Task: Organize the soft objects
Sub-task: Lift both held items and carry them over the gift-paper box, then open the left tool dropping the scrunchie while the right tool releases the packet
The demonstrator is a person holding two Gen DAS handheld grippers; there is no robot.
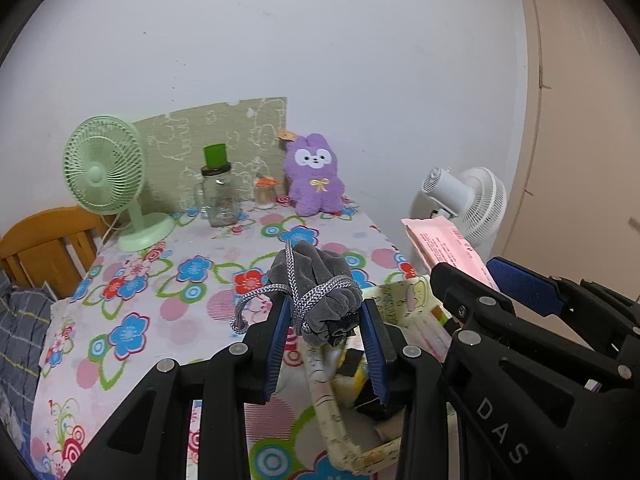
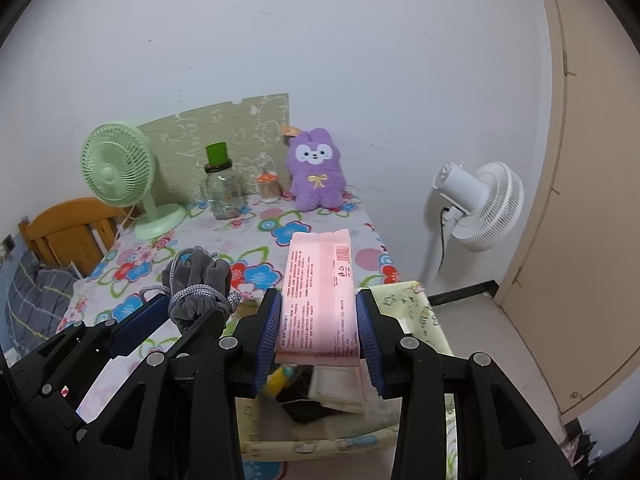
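Observation:
My left gripper (image 1: pixel 326 340) is shut on a grey velvet drawstring pouch (image 1: pixel 316 280) wrapped with a grey cord, held above the flowered tablecloth (image 1: pixel 160 280). The right gripper (image 2: pixel 318 330) is shut on a flat pink tissue pack (image 2: pixel 320 292), its blue pads (image 2: pixel 268 336) pressing both long edges. Both hang over the rim of a pale patterned fabric box (image 2: pixel 424 312) at the table's near right corner, with a few items inside. In the right wrist view the left gripper (image 2: pixel 176 316) and the pouch (image 2: pixel 196 284) show at the left. A purple plush bunny (image 1: pixel 314 176) sits at the back.
A green desk fan (image 1: pixel 104 168), a glass jar with a green cup on top (image 1: pixel 218 192) and a small orange-capped bottle (image 1: pixel 266 192) stand at the back of the table. A white floor fan (image 2: pixel 484 204) stands to the right. A wooden chair (image 1: pixel 44 248) sits at the left.

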